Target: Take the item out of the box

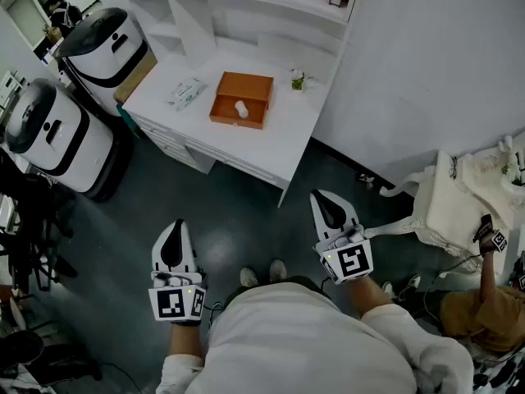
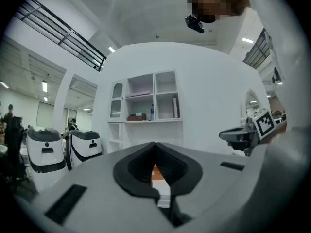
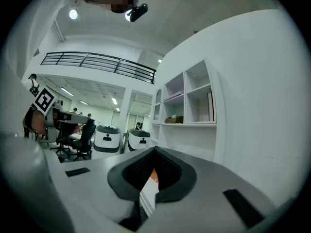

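Observation:
An open orange-brown box (image 1: 242, 99) lies on the white desk (image 1: 279, 138) against the wall, with a small white item (image 1: 241, 108) inside it. Both grippers are held low by the person's body, well short of the desk, over the dark floor. My left gripper (image 1: 175, 226) is shut with nothing in it and points toward the desk. My right gripper (image 1: 320, 195) is shut and empty too. In the left gripper view a sliver of the orange box (image 2: 155, 171) shows through the slit of the left gripper (image 2: 156, 155). The right gripper (image 3: 154, 160) shows the same orange sliver (image 3: 153, 177).
Two white rounded machines (image 1: 102, 43) (image 1: 49, 130) stand left of the desk. A tissue packet (image 1: 187, 93) and a small plant (image 1: 298, 80) sit on the desk. White shelves (image 1: 246, 6) rise behind it. An ornate white table (image 1: 459, 203) and another person (image 1: 480, 302) are at the right.

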A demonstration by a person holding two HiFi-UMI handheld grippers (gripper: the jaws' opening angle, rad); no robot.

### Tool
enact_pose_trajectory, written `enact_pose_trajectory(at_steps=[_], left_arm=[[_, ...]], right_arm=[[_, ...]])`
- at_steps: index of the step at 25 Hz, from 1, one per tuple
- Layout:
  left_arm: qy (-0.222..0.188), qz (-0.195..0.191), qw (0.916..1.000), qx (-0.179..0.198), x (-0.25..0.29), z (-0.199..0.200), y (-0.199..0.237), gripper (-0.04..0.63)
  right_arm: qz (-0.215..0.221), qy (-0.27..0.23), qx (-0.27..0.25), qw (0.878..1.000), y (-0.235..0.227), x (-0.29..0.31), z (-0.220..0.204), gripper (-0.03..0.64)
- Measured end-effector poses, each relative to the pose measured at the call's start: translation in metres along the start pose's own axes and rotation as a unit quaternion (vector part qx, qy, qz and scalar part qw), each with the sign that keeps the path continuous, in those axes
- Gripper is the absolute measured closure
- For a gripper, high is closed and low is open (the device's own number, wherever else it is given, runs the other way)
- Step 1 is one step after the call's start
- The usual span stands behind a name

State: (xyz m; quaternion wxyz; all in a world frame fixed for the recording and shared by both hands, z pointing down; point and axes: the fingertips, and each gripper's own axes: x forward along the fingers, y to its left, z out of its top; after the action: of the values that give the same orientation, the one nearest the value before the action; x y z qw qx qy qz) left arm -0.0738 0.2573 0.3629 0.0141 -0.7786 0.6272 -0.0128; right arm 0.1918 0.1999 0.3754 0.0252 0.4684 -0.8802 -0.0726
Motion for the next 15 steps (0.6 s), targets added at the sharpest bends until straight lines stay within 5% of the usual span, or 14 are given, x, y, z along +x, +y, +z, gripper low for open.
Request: enact_pose_trajectory(at_steps=[15], left_arm=[[0.001, 0.006, 1.0000, -0.004, -0.0068, 0.0031, 0.0034, 0.591]], right_arm=[[0.012, -0.001, -0.003, 1.000, 0.0073, -0.0004, 0.0071, 0.594]])
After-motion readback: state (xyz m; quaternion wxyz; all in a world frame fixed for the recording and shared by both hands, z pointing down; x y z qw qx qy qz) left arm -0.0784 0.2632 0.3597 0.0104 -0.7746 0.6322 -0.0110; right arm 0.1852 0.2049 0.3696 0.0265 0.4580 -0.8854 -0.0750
